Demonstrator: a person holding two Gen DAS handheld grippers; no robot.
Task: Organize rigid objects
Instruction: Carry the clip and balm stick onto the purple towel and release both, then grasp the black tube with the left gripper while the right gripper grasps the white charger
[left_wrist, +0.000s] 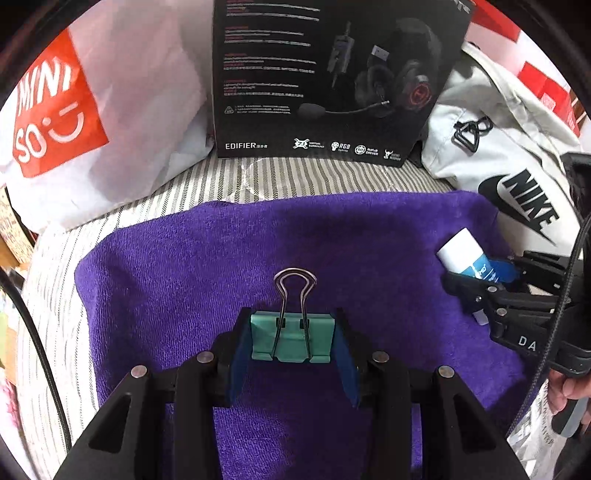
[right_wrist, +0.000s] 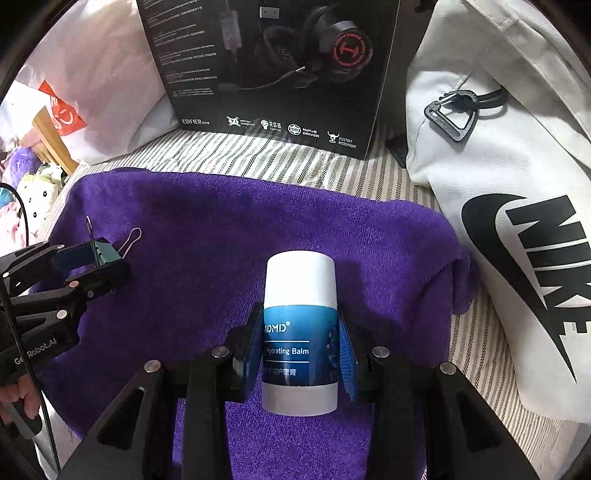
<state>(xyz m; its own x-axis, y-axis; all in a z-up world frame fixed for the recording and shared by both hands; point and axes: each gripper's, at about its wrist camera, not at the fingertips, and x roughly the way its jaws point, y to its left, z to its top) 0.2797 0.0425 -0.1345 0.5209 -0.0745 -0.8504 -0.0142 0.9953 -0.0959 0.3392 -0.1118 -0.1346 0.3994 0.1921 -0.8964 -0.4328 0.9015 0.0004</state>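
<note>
Two grippers, each loaded: the left gripper (left_wrist: 291, 341) is clamped on a teal binder clip (left_wrist: 292, 338), the right gripper (right_wrist: 300, 356) on a white-and-blue balm stick (right_wrist: 300, 332). Both objects hang over the purple towel (left_wrist: 221, 258) just beneath the fingers; placement remains, by appearance. Ahead of both stands a black headset box (left_wrist: 325, 74); a white Nike bag (right_wrist: 517, 221) lies right, nothing blocking the towel.

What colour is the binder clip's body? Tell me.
Teal green binder clip with silver wire handles, clearest in the left wrist view.
</note>
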